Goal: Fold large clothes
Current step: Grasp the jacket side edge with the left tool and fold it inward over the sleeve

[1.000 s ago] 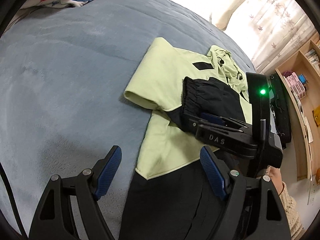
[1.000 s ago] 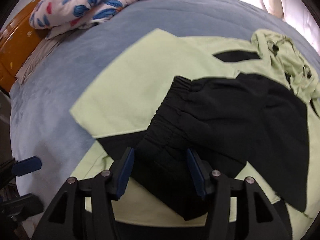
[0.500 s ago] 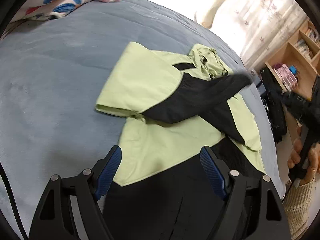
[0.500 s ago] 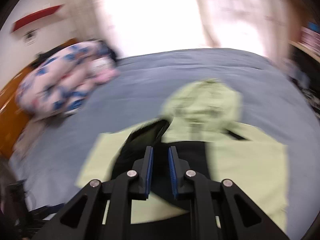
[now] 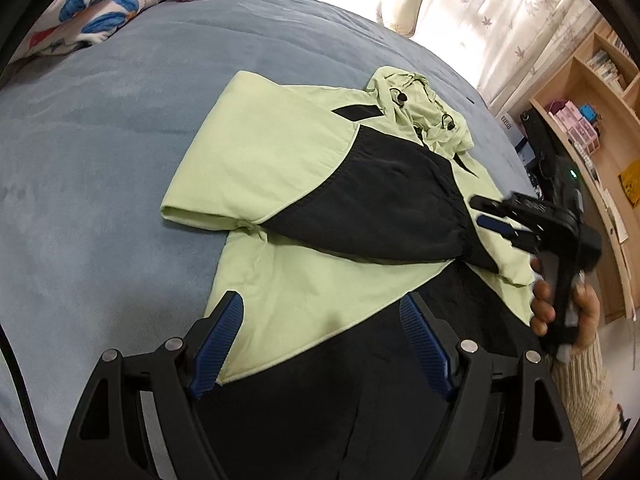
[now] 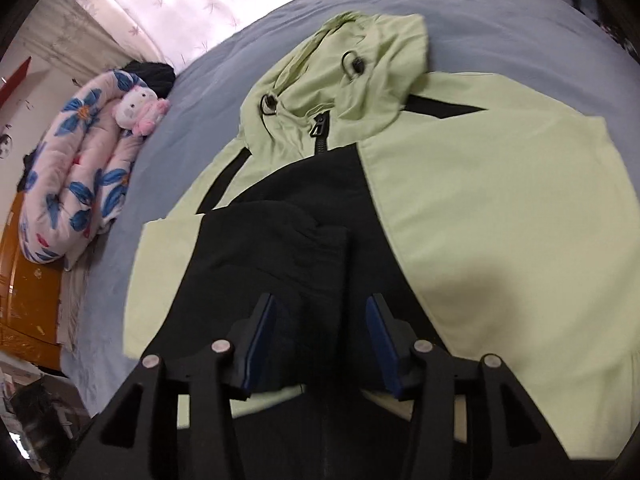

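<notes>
We see a pale-green and black hooded nylon jacket (image 5: 280, 168) lying front-up on the blue-grey plush bed cover (image 5: 100, 152), its hood (image 6: 360, 76) bunched toward the far edge of the bed, near the curtained window. One black-cuffed sleeve (image 5: 380, 208) lies folded across the chest, which we read as the first fold of the task, laid there to narrow the garment before the body is doubled over.

Our left claw (image 5: 320, 344) hangs above the jacket's near hem, fingers spread wide and gripping nothing. Our right claw (image 6: 316, 348) sits over the elastic cuff of the crossed sleeve, at the jacket's right side. Its fingers stand apart with black cloth between them, though motion blur leaves us unsure whether the pads touch the fabric or merely straddle it. The left view shows the same tool (image 5: 532, 220) just beside the cuff, in a bare hand with a cream knitted sleeve.

The jacket's left shoulder forms a clean folded edge, with broad open bed cover beyond it on that side. On the right the garment runs close to the bed's edge, where a wooden bookshelf (image 5: 600, 120) stands beyond, so room there is tighter. A rolled floral quilt (image 6: 80, 176) and a pink plush toy (image 6: 140, 112) rest at the far left corner, well apart from the work.
</notes>
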The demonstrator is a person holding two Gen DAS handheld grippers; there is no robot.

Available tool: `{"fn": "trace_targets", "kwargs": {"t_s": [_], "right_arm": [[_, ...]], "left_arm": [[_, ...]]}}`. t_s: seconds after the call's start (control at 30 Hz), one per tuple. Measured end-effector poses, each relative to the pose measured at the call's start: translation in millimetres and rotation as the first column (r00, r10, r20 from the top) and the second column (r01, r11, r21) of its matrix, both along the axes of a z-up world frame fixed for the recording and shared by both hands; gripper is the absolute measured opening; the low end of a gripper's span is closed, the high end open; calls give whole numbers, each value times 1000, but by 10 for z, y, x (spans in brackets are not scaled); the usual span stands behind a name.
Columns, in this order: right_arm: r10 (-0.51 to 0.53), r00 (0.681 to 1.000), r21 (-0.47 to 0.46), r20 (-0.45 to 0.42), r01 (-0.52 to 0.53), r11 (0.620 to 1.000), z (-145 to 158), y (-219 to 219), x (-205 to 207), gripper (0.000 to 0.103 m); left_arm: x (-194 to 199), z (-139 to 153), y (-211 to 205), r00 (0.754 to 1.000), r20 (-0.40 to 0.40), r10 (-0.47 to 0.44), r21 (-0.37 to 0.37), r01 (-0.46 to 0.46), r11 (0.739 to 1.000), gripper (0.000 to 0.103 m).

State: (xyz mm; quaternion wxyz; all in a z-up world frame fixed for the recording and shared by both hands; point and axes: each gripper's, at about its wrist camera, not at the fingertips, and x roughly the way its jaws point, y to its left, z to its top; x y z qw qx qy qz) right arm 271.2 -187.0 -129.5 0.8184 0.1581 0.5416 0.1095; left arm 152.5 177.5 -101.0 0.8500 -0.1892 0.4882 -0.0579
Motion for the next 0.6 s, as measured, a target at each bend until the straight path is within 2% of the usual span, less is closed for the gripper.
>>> {"fn": "trace_targets", "kwargs": {"t_s": [0.13,0.2,0.23,0.27,0.33,0.4,0.53,0.6], "right_arm": [[3,999,-73,-38,-6,997,-231,144,222,47],[7,1000,-102,-25,-10,995,-298,226,258,47],[19,1000,-116,-12,-21,993,-295,272,256,41],[40,999,-149,0,-39,988,-277,333,255,26],[77,996,-201,50,-66,977,-102,409,197,23],[92,986,-208,138,-62,976,184,368,132,20],[39,956,-269,291,43,962,832,35,66,20],[24,947,-306,319,79,949,1002,-141,67,21]], "left_arm": [[112,7,17,1000,8,-6,70,5,998,79],[194,32,37,1000,18,-1,119,-2,993,79],[267,70,74,1000,30,6,141,-10,990,79],[328,100,110,999,36,14,151,-19,988,79],[450,194,177,998,57,38,182,-48,982,79],[554,280,212,996,80,47,205,-63,977,79],[827,408,206,991,119,54,266,-84,960,79],[965,402,177,992,115,50,267,-79,960,79]]}}
